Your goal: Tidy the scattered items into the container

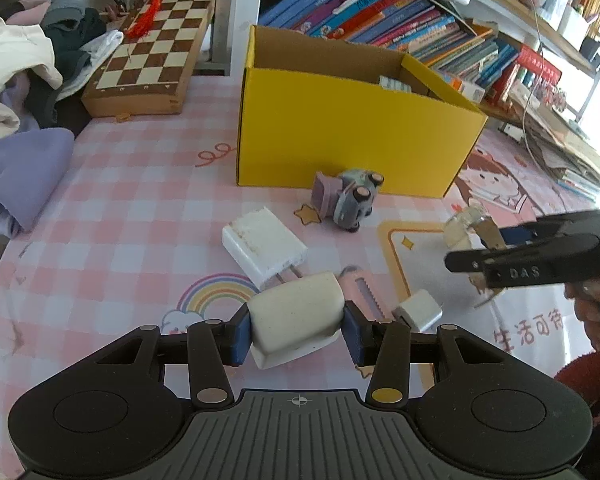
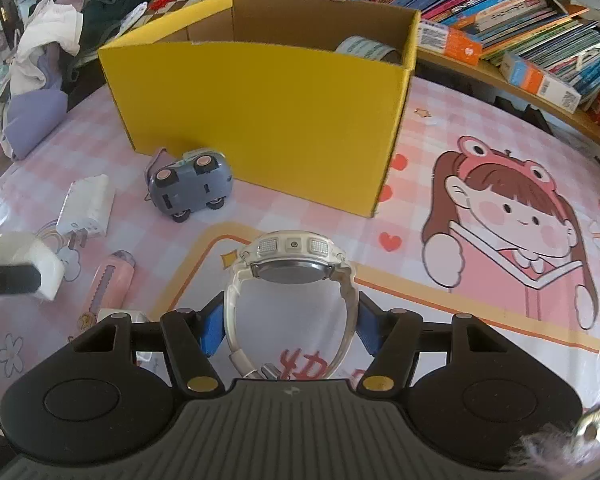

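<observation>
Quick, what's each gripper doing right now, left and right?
Left gripper: shut on the white block.
Right gripper: closed around the white watch, pads on its strap.

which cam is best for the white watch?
Right wrist. The white watch sits centred between the right gripper fingers, its case back and strap loop clear. The left wrist view shows only a small, blurred piece of it at the right edge, beside the right gripper.

Each black hand-held gripper [image 1: 296,330] has blue pads [image 2: 213,330], brass screws and a ribbed grey base.
</observation>
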The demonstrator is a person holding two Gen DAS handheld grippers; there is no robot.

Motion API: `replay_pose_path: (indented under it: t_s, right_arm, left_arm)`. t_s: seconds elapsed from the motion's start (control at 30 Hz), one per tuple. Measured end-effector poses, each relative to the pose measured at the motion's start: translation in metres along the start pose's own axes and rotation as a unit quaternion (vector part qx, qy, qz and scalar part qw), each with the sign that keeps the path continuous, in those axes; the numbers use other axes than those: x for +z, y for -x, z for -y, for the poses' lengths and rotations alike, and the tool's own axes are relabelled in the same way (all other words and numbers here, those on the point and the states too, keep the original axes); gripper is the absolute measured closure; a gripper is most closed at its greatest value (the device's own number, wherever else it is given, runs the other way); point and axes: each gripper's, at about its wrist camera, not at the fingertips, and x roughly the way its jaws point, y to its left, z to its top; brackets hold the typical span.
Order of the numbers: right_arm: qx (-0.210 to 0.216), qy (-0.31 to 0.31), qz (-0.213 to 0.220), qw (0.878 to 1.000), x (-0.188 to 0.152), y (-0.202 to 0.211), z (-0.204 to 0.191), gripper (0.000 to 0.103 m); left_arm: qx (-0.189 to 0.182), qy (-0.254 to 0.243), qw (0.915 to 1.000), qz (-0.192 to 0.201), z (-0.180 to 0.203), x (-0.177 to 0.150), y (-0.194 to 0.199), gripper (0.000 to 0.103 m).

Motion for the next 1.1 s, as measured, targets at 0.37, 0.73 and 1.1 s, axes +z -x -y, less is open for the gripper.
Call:
replay_pose_path:
  t_s: [0.37,0.73,1.1]
  right_arm:
    - [-0.012,0.002,0.016,1.000,0.000,0.030,0.004,0.042]
    - [-0.021,0.019,0.062,0.998,0.037,0.076,0.017,0.042]
    - [-0.001,0.086,0.120,0.989,0.107,0.092,0.015,0.041]
  left_arm:
    - [-0.031,-0.044,0.9978,0.038,0.011,0.021,0.014,0.060]
    - [-0.062,-0.061,0.9898,0.113,0.010,0.070,0.040,0.060]
    - [-0.064,-0.085,0.9780,0.179,0.013,0.130,0.042,0.060]
